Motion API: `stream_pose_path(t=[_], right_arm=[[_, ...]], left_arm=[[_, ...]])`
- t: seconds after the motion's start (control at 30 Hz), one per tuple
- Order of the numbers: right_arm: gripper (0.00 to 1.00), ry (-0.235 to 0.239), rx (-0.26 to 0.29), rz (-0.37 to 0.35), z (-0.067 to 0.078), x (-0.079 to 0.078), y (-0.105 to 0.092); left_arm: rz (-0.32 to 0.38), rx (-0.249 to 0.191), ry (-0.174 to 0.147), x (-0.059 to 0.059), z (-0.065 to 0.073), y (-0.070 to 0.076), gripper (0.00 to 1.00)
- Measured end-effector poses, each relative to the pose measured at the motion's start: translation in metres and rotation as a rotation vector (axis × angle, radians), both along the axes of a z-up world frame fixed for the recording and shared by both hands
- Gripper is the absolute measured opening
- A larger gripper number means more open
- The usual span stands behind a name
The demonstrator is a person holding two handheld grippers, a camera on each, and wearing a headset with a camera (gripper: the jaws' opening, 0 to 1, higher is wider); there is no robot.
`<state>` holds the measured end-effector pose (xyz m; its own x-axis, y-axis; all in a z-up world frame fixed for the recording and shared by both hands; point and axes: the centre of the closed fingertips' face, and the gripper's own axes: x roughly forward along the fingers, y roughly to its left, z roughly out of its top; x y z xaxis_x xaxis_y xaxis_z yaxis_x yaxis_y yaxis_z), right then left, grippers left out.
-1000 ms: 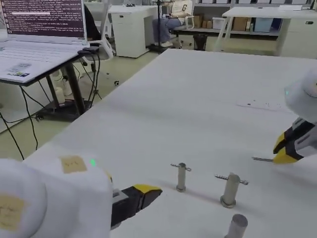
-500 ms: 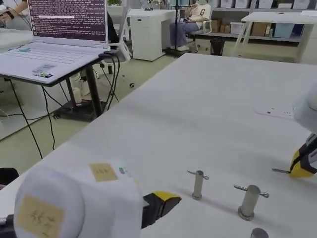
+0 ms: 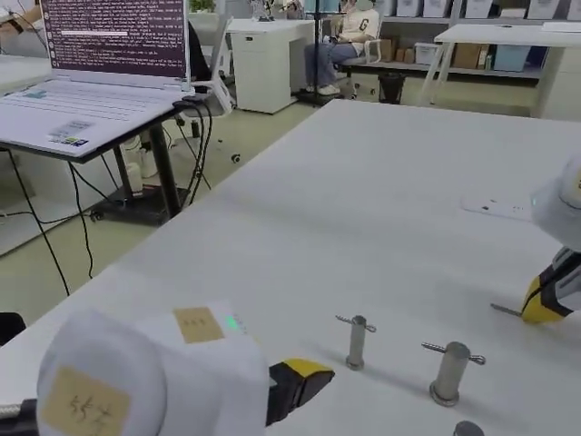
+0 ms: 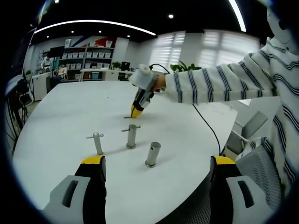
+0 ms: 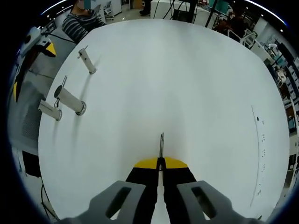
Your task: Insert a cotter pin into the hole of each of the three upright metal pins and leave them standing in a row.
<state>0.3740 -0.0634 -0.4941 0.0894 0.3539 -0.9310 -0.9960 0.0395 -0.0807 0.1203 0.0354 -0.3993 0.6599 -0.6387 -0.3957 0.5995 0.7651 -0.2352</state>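
Three pins [image 4: 131,136] are stood in a row on a white table [image 3: 363,182], near its front edge. A flat white strip [image 3: 495,208] is laid farther back, to the right.

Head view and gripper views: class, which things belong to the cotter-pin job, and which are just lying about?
Job: bare pin; middle pin and small pin, both already cottered; loose cotter in the shut right gripper; open left gripper.
Lying about: laptop; cabinet; seated person.
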Motion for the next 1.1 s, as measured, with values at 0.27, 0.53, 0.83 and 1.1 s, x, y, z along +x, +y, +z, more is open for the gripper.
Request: stream_pose_path(t=[0.27, 0.53, 0.83, 1.1], right_arm=[[0.0, -0.047, -0.012, 0.031, 0.008, -0.003, 0.001], [0.0, -0.119, 0.07, 0.063, 0.038, -0.014, 0.011], [0.0, -0.253, 0.204, 0.11, 0.084, -0.034, 0.023], [0.0, -0.36, 0.278, 0.15, 0.108, -0.054, 0.03]], left_arm=[[-0.002, 0.001, 0.0, 0.001, 0.001, 0.0, 0.89], [-0.012, 0.002, 0.006, 0.006, 0.003, 0.003, 0.84], [-0.041, -0.038, 0.02, 0.019, 0.014, 0.005, 0.76], [-0.07, -0.089, 0.028, 0.035, 0.025, 0.001, 0.67]])
